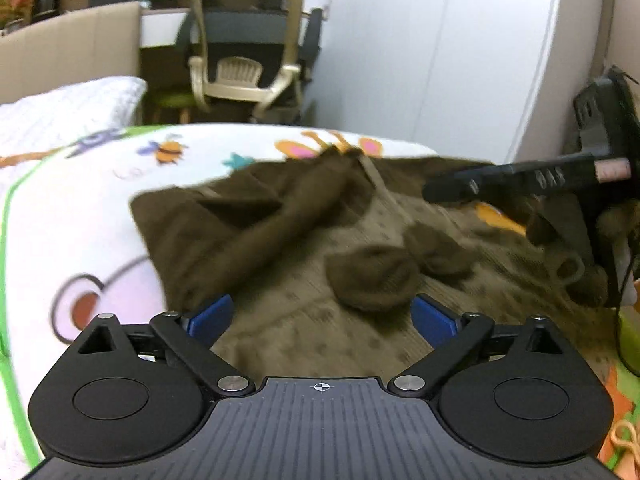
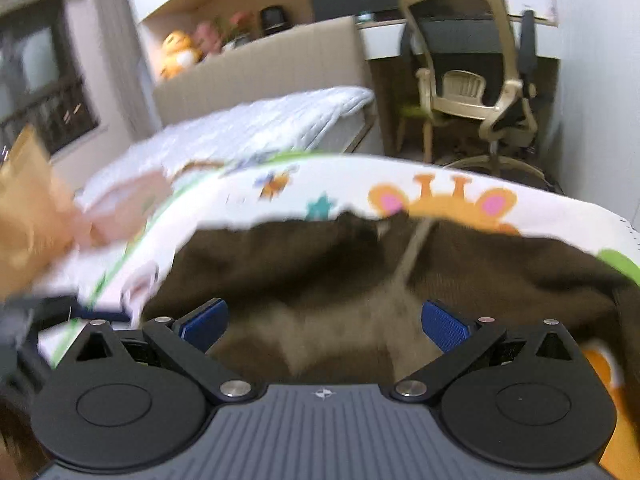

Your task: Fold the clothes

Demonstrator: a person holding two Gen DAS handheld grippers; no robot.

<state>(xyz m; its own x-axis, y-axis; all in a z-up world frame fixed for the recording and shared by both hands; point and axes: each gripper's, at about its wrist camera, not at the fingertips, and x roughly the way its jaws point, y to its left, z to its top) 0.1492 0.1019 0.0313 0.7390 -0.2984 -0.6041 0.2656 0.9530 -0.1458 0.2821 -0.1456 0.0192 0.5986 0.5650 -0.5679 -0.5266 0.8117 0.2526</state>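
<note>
You had both the left gripper [image 1: 320, 314] and right gripper [image 2: 324, 322] fingers spread wide, holding nothing, the brown garment [image 1: 304, 248] lying on the bed [image 1: 80, 208] just ahead of them, probably released to settle a fold.

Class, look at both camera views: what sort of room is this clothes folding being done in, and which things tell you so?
Most likely a bedroom with a study corner. A bed with a padded headboard stands behind the cartoon-print sheet, an office chair sits at a desk, and soft toys line the ledge.
</note>
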